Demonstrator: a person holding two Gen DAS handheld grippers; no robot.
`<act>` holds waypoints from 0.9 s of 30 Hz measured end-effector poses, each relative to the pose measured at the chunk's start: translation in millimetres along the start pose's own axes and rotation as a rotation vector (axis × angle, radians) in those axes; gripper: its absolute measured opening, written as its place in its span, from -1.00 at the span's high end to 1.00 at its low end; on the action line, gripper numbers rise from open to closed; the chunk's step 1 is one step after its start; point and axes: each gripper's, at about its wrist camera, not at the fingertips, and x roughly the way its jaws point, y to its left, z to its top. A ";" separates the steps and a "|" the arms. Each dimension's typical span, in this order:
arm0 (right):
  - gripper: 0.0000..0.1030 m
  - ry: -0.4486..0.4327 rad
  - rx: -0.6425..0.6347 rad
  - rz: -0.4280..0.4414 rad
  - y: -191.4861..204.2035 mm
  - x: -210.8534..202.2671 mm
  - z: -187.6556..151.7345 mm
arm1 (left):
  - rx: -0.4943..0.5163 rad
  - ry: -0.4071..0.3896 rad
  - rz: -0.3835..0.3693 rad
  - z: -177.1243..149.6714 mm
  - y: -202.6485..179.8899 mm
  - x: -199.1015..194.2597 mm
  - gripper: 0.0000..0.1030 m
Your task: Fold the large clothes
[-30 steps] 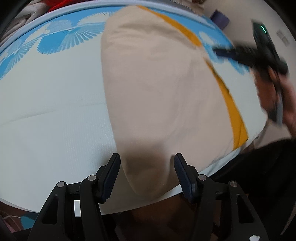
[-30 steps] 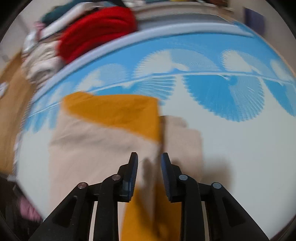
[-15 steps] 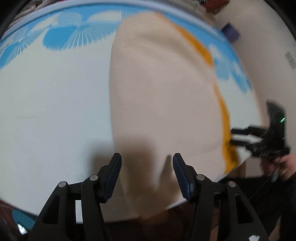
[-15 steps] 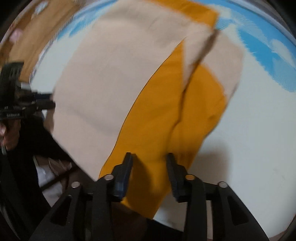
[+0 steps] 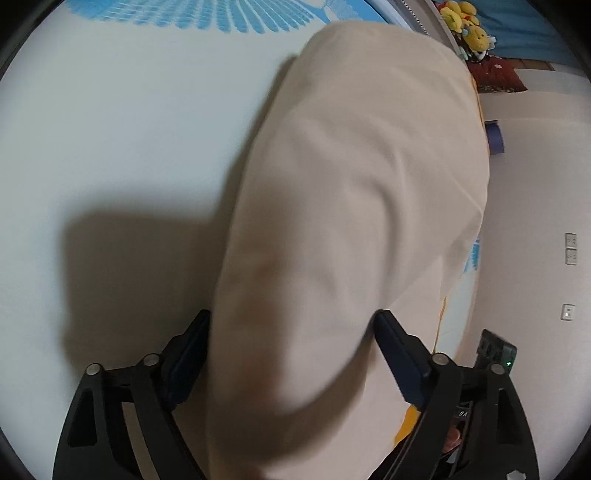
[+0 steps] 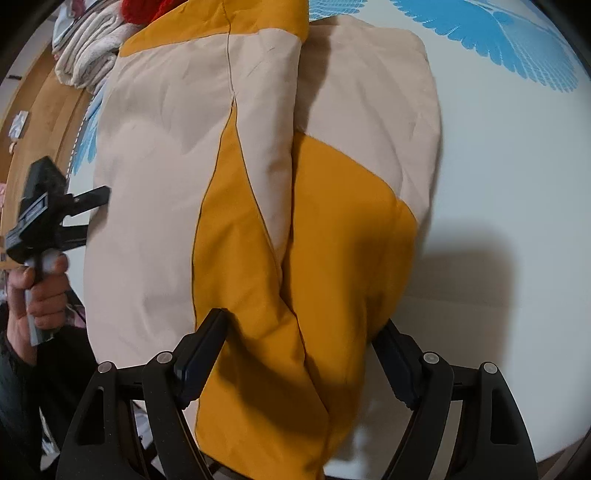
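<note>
**Folded beige-and-mustard garment on the bed, both hand-held grippers spread wide**

The white bed sheet with a blue fan-shaped print (image 6: 498, 155) fills most of both views and carries everything else. On it lies the large beige fabric garment with mustard-yellow panels (image 6: 229, 177), folded into a long strip: in the right wrist view a beige layer lies folded over the mustard part, with a seam running down it, and the near end of the strip reaches the edge of the bed. In the left wrist view the same garment (image 5: 351, 221) shows almost wholly beige, with only a thin mustard edge along its right side.

At the far left corner of the bed sits a pile of off-white and red folded textiles (image 6: 88, 48) (only partly in frame).

The right hand-held gripper (image 6: 295, 354) has just been opening; its jaws now stand wide on either side of the mustard end of the garment, and the pads do not press on the cloth. The left hand-held gripper (image 5: 291, 350) has likewise just been opening and straddles the beige end, jaws spread, cloth between them but not pinched. From the right wrist view the left hand-held gripper (image 6: 79, 216) is seen at the garment's left edge, with the person's hand (image 6: 37, 288) wrapped round its grip.

A small yellow plush toy (image 5: 469, 18) sits beyond the bed, near the wall.
</note>
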 end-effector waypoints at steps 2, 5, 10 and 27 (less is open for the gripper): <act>-0.51 -0.003 0.024 0.008 -2.2 4.4 12.2 | 0.043 -0.024 -0.006 6.7 -9.8 3.9 -0.68; -0.01 -0.029 0.042 0.037 -4.3 5.5 24.1 | 0.094 -0.090 0.043 8.8 -27.3 0.7 -0.27; 0.65 -0.134 0.050 0.099 11.8 -3.7 37.1 | 0.274 -0.200 0.093 16.7 -77.6 -30.1 0.33; 0.32 -0.374 0.043 -0.100 92.3 -17.3 139.5 | 0.298 -0.250 0.232 81.3 -45.6 -108.7 0.12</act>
